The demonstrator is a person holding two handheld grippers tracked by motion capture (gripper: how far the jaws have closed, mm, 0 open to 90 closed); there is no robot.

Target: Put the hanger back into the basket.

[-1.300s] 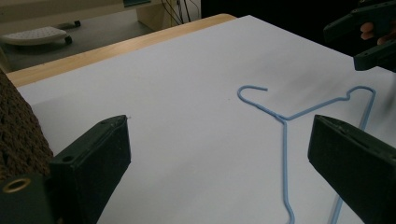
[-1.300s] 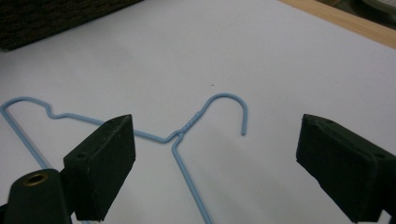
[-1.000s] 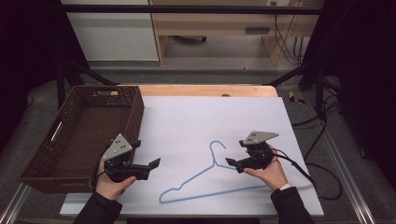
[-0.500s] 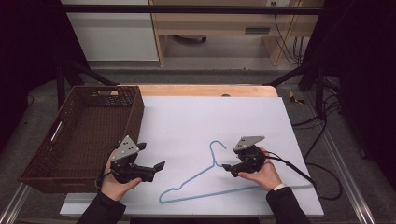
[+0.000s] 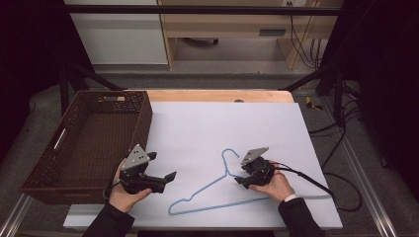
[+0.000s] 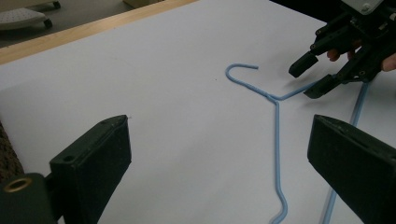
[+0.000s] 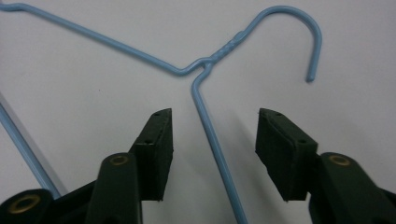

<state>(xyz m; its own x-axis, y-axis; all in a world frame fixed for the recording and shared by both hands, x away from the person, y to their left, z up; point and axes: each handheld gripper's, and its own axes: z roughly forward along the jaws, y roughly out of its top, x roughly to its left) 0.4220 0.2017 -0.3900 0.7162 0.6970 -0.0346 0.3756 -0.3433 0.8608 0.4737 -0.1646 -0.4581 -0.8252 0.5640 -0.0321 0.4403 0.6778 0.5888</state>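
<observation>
The blue wire hanger point(image 5: 217, 185) is lying flat on the white sheet point(image 5: 207, 128). The right gripper point(image 7: 212, 135) is straddling its right shoulder wire, jaws apart, seemingly not touching. The left gripper point(image 6: 219, 154) is hovering wide open, empty.

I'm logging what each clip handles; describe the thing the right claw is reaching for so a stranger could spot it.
On the white table top, right of the brown wicker basket, lies a thin wire hanger. It is light blue, flat on the surface with its hook pointing away from the person, one shoulder wire running between the open right claw.
</observation>
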